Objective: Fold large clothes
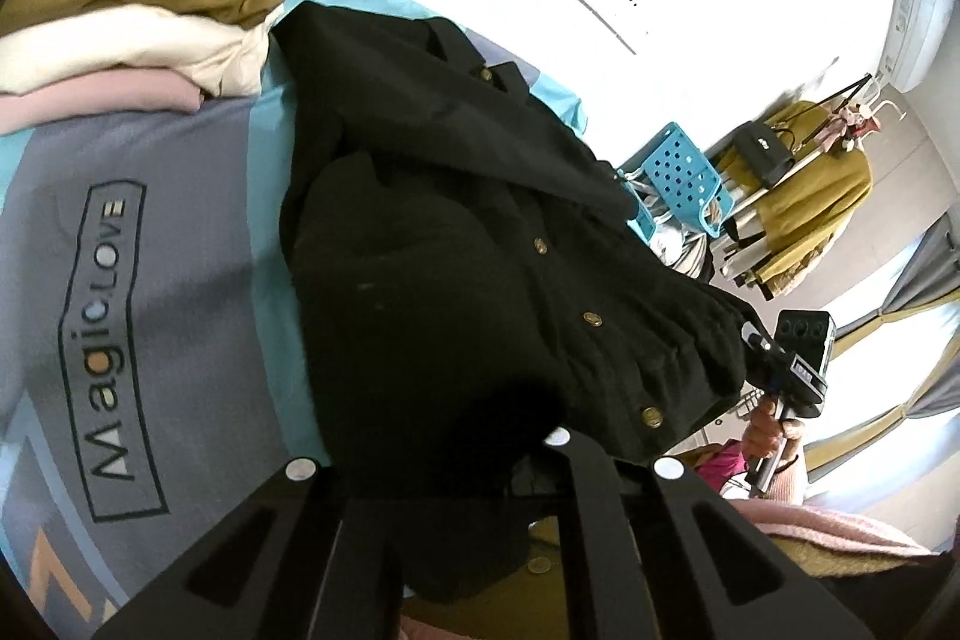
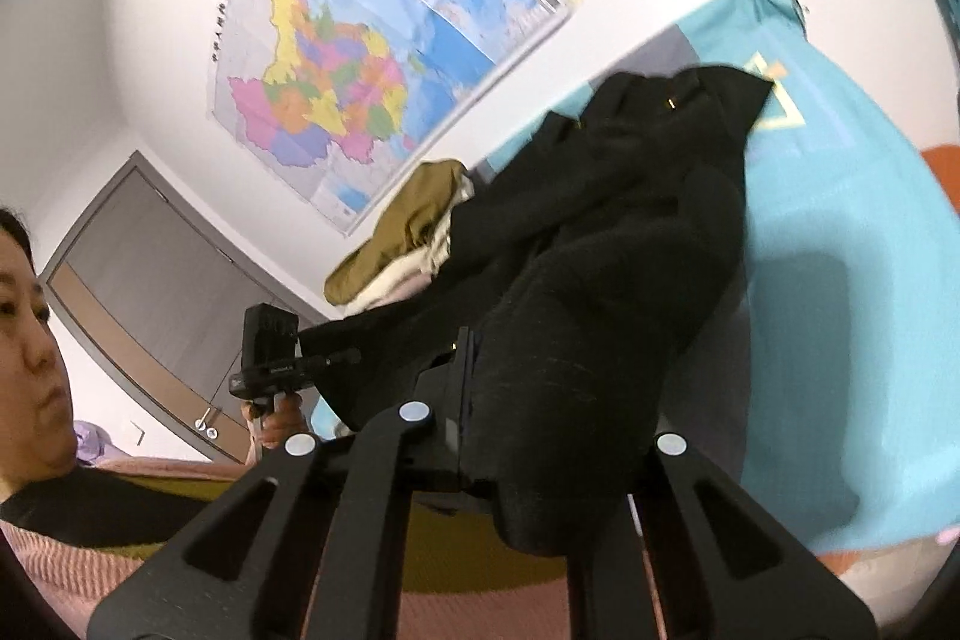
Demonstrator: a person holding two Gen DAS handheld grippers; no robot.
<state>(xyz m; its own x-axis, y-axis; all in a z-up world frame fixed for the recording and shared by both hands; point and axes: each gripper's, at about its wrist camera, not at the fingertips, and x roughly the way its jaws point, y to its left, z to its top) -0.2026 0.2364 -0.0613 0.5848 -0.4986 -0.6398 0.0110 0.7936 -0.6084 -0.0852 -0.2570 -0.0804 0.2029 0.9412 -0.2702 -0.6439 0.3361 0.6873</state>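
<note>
A black jacket (image 1: 456,244) with brass buttons lies lengthwise on a bed covered by a blue and grey sheet (image 1: 150,244) printed with "Magic LOVE", and its near hem is lifted off the bed by both tools. The left gripper (image 1: 456,466) has its fingers clenched on the lower edge of the jacket, the cloth bunching over and between them in the left wrist view. The right gripper (image 2: 540,436) grips the other corner of the hem; dark fabric drapes thickly over its fingers in the right wrist view, so the contact itself is hidden, though from the left camera the fabric is stretched taut to its tip (image 1: 759,340), which suggests it is closed on the cloth. The collar end of the jacket rests farther up the bed, toward the wall. Beside the jacket, near the wall, sits a stack of folded clothes (image 1: 144,4): an olive-brown piece on top, cream beneath, pink at the bottom. A coloured map (image 2: 354,58) hangs on the wall above the bed. Beyond the far side of the bed stands a blue perforated chair (image 1: 684,172) and a rack holding a mustard garment (image 1: 810,196).
</note>
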